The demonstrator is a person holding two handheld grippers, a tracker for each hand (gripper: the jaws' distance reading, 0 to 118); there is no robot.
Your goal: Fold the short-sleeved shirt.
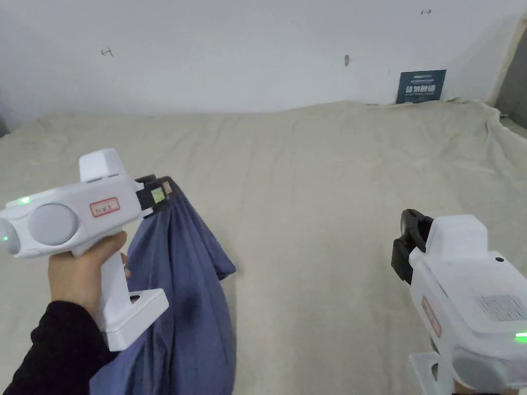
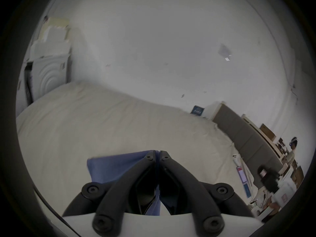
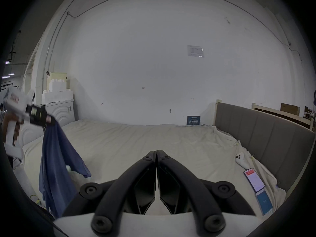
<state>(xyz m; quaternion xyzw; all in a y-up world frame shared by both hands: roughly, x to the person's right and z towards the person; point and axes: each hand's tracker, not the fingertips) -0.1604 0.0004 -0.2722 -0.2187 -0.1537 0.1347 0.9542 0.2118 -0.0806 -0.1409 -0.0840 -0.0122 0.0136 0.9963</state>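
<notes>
Left tongs (image 1: 165,191): clamped on shirt (image 1: 180,298), dangling above bed (image 1: 334,180).
Right tongs (image 3: 156,152): closed, empty.
Tip: spread it flat on the bed.

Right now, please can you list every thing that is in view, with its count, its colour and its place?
shirt: one, blue, hanging from the left hand-held gripper above the bed's near left part.
bed sheet: one, cream, spread over the bed.
headboard: one, grey, along the bed's right side.
sign: one, dark blue, against the white wall behind the bed.
phones: two, lying on the sheet beside the headboard.
left hand-held gripper: one, white with black jaws, shut on the shirt.
right hand-held gripper: one, white with black jaws, shut, holding nothing.
</notes>
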